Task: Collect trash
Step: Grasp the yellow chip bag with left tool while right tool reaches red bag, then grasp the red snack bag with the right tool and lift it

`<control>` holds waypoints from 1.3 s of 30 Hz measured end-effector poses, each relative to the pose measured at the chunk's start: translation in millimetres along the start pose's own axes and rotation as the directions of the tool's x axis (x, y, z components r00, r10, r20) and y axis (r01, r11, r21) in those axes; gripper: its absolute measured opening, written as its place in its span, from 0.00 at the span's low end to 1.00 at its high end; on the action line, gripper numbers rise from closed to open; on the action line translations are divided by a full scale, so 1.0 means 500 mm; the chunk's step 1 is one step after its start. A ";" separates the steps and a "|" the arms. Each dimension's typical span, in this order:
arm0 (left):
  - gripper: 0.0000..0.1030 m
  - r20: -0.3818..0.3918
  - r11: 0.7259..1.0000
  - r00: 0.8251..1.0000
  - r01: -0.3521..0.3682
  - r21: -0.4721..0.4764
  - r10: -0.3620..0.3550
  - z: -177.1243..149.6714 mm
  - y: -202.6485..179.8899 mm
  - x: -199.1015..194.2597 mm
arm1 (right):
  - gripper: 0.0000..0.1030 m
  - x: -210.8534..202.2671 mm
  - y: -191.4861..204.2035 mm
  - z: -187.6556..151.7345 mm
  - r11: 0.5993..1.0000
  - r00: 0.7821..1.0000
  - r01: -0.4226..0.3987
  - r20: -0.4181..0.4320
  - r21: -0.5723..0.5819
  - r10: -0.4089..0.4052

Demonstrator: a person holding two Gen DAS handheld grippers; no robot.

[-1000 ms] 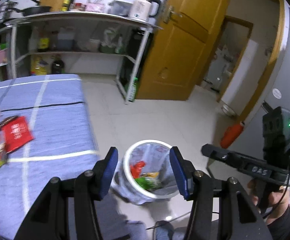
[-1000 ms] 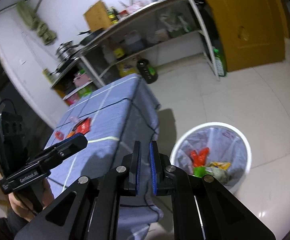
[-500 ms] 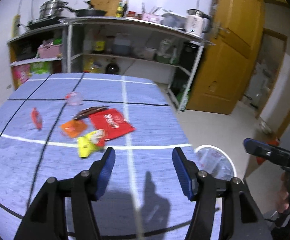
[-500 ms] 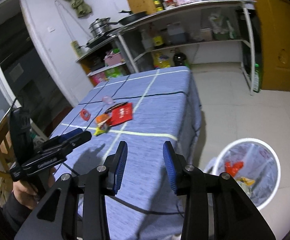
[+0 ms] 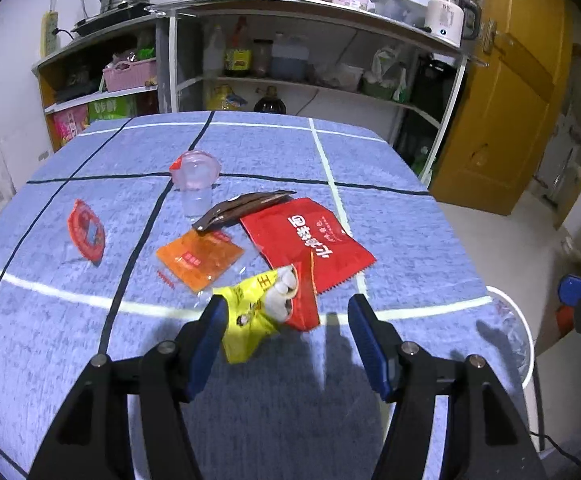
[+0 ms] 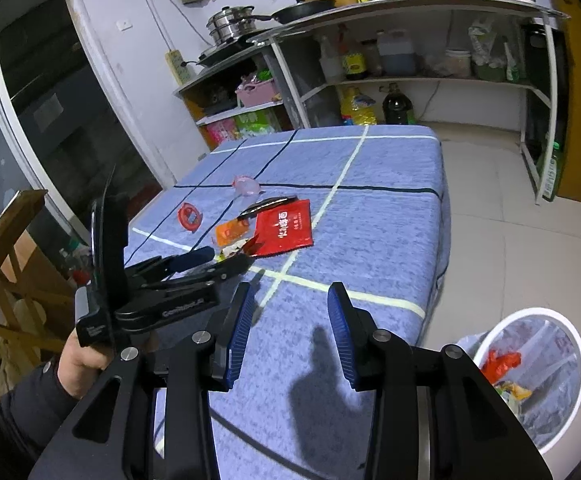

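The yellow snack wrapper (image 5: 256,322) lies crumpled on the blue-clothed counter (image 5: 390,200), just ahead of the left claw (image 5: 284,336), hard by its left pad. That claw's jaws are opening, gripping nothing. The right claw (image 6: 290,330), open and empty, is farther off, nearer the lined trash bin (image 6: 570,340), so the left looks better placed.

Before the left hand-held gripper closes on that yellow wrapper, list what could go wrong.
1. The left hand-held gripper, its jaws opening, may also pinch the red packet overlapping the yellow wrapper.
2. Its fingers could snag the blue tablecloth.
3. The thin orange sachet beside it could get swept aside.
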State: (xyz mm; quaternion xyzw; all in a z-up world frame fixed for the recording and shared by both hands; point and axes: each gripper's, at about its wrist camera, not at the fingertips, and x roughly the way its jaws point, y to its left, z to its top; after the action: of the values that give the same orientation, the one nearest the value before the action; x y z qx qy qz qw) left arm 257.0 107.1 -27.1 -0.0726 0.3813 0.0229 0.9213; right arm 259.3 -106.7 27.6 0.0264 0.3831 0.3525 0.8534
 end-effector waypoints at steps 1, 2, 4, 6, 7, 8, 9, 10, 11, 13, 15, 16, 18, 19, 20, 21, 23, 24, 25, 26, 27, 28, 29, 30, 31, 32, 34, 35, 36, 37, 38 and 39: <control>0.62 -0.013 1.000 1.000 -0.001 -0.003 0.001 0.003 0.001 0.007 | 0.38 0.006 0.001 0.002 1.000 1.000 -0.001 -0.004 -0.002 0.001; 0.62 -0.023 1.000 1.000 -0.004 -0.008 0.003 0.006 0.002 0.012 | 0.38 0.013 0.000 0.005 1.000 1.000 -0.001 -0.010 -0.003 0.001; 0.62 -0.043 1.000 0.999 -0.015 -0.010 0.015 0.008 0.003 0.021 | 0.38 0.028 -0.002 0.010 1.000 1.000 0.000 -0.021 -0.008 0.000; 0.51 -0.067 0.999 0.998 -0.007 -0.031 0.005 0.010 0.012 0.033 | 0.38 0.042 -0.002 0.017 1.000 1.000 -0.001 -0.031 -0.013 0.000; 0.44 -0.074 0.999 0.997 -0.001 -0.046 -0.003 0.011 0.018 0.036 | 0.38 0.052 -0.001 0.021 1.000 0.999 -0.002 -0.037 -0.016 0.002; 0.34 -0.062 0.998 0.998 0.004 -0.060 -0.008 0.012 0.025 0.032 | 0.38 0.062 0.000 0.025 1.000 0.999 -0.003 -0.044 -0.021 0.002; 0.33 -0.056 0.998 0.998 0.013 -0.068 -0.017 0.012 0.031 0.030 | 0.38 0.072 0.001 0.030 1.000 0.999 -0.005 -0.052 -0.027 0.003; 0.30 -0.052 0.996 0.998 0.022 -0.081 -0.026 0.011 0.036 0.029 | 0.38 0.079 0.002 0.034 0.999 0.998 -0.008 -0.058 -0.031 0.006; 0.27 -0.043 0.995 0.998 0.031 -0.093 -0.035 0.010 0.041 0.025 | 0.38 0.091 0.002 0.041 0.999 0.998 -0.011 -0.070 -0.036 0.009; 0.26 -0.022 0.996 0.999 0.026 -0.089 -0.028 0.008 0.045 0.012 | 0.38 0.110 0.005 0.053 0.999 0.997 -0.011 -0.082 -0.048 0.007; 0.26 -0.005 0.995 1.000 0.029 -0.092 -0.029 0.007 0.051 -0.002 | 0.41 0.136 0.011 0.068 0.997 0.995 -0.015 -0.098 -0.069 0.008; 0.26 0.003 0.994 0.999 0.041 -0.100 -0.041 0.007 0.055 -0.011 | 0.47 0.150 0.013 0.076 0.997 0.994 -0.016 -0.109 -0.076 0.008; 0.26 0.027 0.993 0.998 0.052 -0.109 -0.050 0.007 0.062 -0.032 | 0.50 0.181 0.015 0.091 0.997 0.991 -0.015 -0.130 -0.079 0.005; 0.26 0.041 0.992 0.998 0.056 -0.114 -0.052 0.006 0.067 -0.045 | 0.51 0.197 0.016 0.098 0.997 0.990 -0.011 -0.138 -0.081 0.000; 0.26 0.051 0.991 0.997 0.061 -0.119 -0.055 0.007 0.072 -0.055 | 0.51 0.212 0.019 0.105 0.997 0.989 -0.001 -0.147 -0.080 -0.011; 0.26 0.063 0.990 0.996 0.068 -0.127 -0.061 0.008 0.077 -0.067 | 0.51 0.230 0.022 0.112 0.997 0.987 0.010 -0.157 -0.082 -0.023; 0.26 0.089 0.988 0.994 0.073 -0.138 -0.061 0.010 0.091 -0.089 | 0.51 0.262 0.032 0.122 0.996 0.984 0.017 -0.177 -0.091 -0.033; 0.26 0.099 0.987 0.993 0.072 -0.142 -0.059 0.012 0.100 -0.095 | 0.51 0.280 0.038 0.126 0.995 0.981 0.028 -0.187 -0.099 -0.046; 0.26 0.105 0.986 0.993 0.076 -0.149 -0.060 0.012 0.108 -0.103 | 0.52 0.295 0.044 0.130 0.993 0.979 0.038 -0.197 -0.108 -0.059; 0.26 0.109 0.985 0.992 0.081 -0.155 -0.065 0.012 0.113 -0.108 | 0.52 0.312 0.048 0.133 0.992 0.976 0.048 -0.206 -0.117 -0.071; 0.26 0.116 0.983 0.991 0.087 -0.159 -0.069 0.011 0.120 -0.115 | 0.52 0.333 0.052 0.138 0.990 0.972 0.056 -0.220 -0.127 -0.083; 0.26 0.123 0.983 0.990 0.086 -0.163 -0.067 0.011 0.127 -0.120 | 0.52 0.351 0.056 0.140 0.989 0.967 0.060 -0.237 -0.133 -0.091; 0.26 0.129 0.982 0.990 0.085 -0.168 -0.064 0.011 0.133 -0.125 | 0.52 0.365 0.059 0.141 0.988 0.964 0.060 -0.249 -0.140 -0.094; 0.26 0.133 0.981 0.989 0.088 -0.172 -0.065 0.012 0.140 -0.129 | 0.52 0.383 0.061 0.143 0.987 0.959 0.060 -0.265 -0.151 -0.099; 0.26 0.138 0.980 0.988 0.090 -0.178 -0.066 0.012 0.145 -0.133 | 0.52 0.395 0.062 0.144 0.985 0.956 0.068 -0.272 -0.159 -0.110; 0.26 0.142 0.979 0.988 0.090 -0.183 -0.064 0.012 0.152 -0.136 | 0.53 0.399 0.064 0.147 0.983 0.957 0.075 -0.263 -0.168 -0.118; 0.26 0.146 0.977 0.987 0.088 -0.193 -0.060 0.011 0.162 -0.140 | 0.56 0.406 0.067 0.151 0.983 0.957 0.078 -0.265 -0.167 -0.121; 0.26 0.144 0.976 0.988 0.088 -0.201 -0.059 0.012 0.166 -0.139 | 0.58 0.409 0.068 0.152 0.983 0.956 0.081 -0.268 -0.166 -0.124; 0.26 0.143 0.974 0.988 0.089 -0.206 -0.060 0.012 0.170 -0.139 | 0.58 0.411 0.072 0.153 0.981 0.954 0.089 -0.269 -0.172 -0.133; 0.26 0.142 0.974 0.988 0.091 -0.209 -0.062 0.011 0.172 -0.139 | 0.59 0.413 0.080 0.152 0.976 0.952 0.099 -0.269 -0.193 -0.150; 0.26 0.141 0.973 0.988 0.091 -0.211 -0.062 0.010 0.174 -0.140 | 0.60 0.418 0.090 0.149 0.970 0.949 0.105 -0.269 -0.220 -0.163; 0.26 0.140 0.973 0.988 0.091 -0.213 -0.062 0.010 0.176 -0.139 | 0.61 0.421 0.103 0.143 0.958 0.948 0.111 -0.262 -0.264 -0.182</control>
State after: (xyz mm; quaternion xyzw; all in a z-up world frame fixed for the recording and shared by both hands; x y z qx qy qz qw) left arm 202.7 195.6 15.3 -0.1865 0.3116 0.0338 0.9311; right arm 374.0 78.9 -39.7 -0.1591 0.4556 0.3326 0.8103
